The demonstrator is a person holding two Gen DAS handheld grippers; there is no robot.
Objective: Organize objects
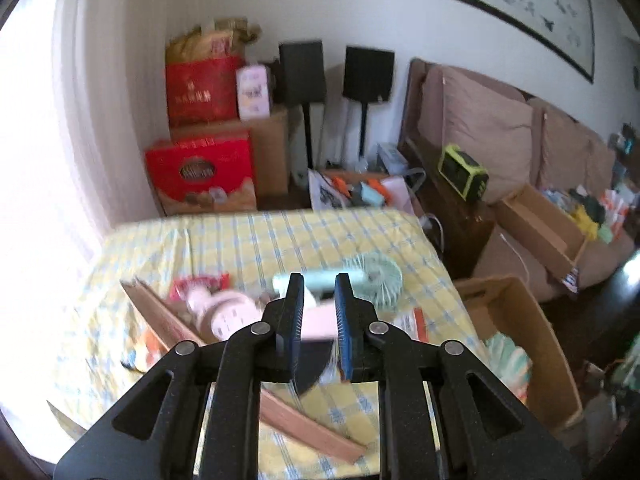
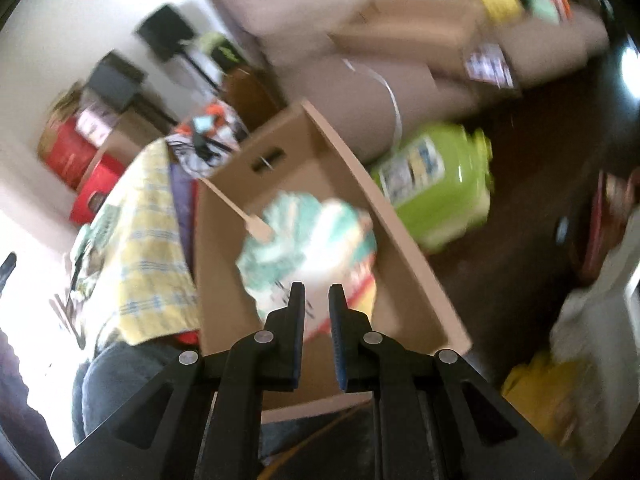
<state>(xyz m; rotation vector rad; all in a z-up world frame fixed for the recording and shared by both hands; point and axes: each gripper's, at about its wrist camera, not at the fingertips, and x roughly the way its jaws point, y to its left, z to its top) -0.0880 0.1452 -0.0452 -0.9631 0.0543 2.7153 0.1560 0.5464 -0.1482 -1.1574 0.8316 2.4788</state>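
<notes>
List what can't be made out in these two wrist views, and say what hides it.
- Left wrist view: the pale pink object between the left gripper fingers is blurred and half hidden by them; its kind is unclear.
- Right wrist view: the teal-and-white package in the brown cardboard box is motion-blurred; its print is unreadable.
- Right wrist view: the lime-green plastic jug label is blurred.

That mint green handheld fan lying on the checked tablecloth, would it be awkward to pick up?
Probably not. The fan looks like thin plastic, so likely light and stiff. Its round head lies flat, so it seems unlikely to roll. The slotted grille might crack if squeezed; the handle looks safer.
</notes>
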